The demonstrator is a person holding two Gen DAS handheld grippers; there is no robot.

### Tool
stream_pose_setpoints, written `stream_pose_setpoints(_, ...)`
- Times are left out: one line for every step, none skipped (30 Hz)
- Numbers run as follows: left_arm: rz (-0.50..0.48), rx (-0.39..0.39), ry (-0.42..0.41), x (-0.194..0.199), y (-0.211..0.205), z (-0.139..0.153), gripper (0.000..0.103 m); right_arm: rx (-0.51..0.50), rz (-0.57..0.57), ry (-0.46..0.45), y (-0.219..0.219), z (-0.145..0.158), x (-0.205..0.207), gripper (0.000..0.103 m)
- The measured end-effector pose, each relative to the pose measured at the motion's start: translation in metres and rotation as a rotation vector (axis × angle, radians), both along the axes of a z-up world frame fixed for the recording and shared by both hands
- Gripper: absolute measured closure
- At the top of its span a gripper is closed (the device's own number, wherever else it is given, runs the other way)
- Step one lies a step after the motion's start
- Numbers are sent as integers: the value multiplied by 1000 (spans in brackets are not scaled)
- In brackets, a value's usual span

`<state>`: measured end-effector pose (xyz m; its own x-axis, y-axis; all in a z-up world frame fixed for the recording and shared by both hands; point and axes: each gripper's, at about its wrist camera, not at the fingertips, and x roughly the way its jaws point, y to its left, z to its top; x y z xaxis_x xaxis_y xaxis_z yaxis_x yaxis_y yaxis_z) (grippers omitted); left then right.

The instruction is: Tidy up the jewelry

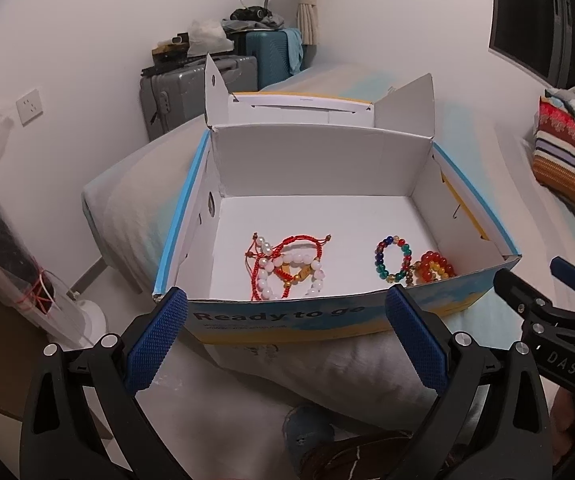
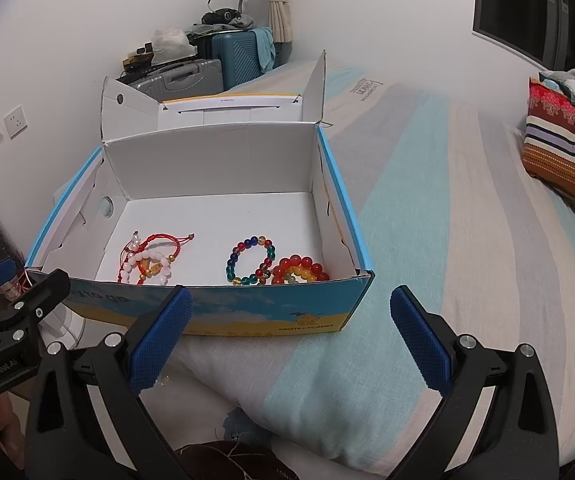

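Note:
An open cardboard box (image 1: 415, 196) (image 2: 339, 200) with a blue-and-yellow printed front stands on the bed. Inside, at the front left, lies a tangle of red cord bracelets and white bead bracelets (image 1: 287, 266) (image 2: 149, 260). At the front right lie a multicoloured bead bracelet (image 1: 393, 258) (image 2: 251, 259) and a red-orange bead bracelet (image 1: 435, 266) (image 2: 299, 270). My left gripper (image 1: 287, 304) is open and empty, just in front of the box's front wall. My right gripper (image 2: 291, 304) is open and empty, in front of the box's right front corner. Each gripper also shows at the edge of the other's view.
The bed (image 2: 447, 220) has a striped grey, blue and beige cover. A striped pillow (image 2: 567, 156) lies at the right. Suitcases (image 1: 223, 80) with clutter and a blue lamp stand against the far wall. The box's lid flaps (image 1: 407, 104) stand up behind it.

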<state>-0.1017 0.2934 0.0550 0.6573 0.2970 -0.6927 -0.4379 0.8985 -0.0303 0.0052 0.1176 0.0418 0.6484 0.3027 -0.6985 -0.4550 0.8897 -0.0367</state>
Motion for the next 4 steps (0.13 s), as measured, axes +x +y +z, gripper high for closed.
stream_pose_setpoints(-5, -1, -1, 0, 0, 0, 6, -1, 1, 0, 0, 0, -1, 8)
stream_pose_setpoints(-5, 0, 1, 0, 0, 0, 6, 0, 0, -1, 0, 0, 0, 8)
stream_pose_setpoints(-5, 1, 2, 1, -1, 0, 6, 1, 0, 0, 0, 0, -1, 8)
stream_pose_setpoints(-5, -1, 0, 1, -1, 0, 6, 0, 1, 0, 0, 0, -1, 8)
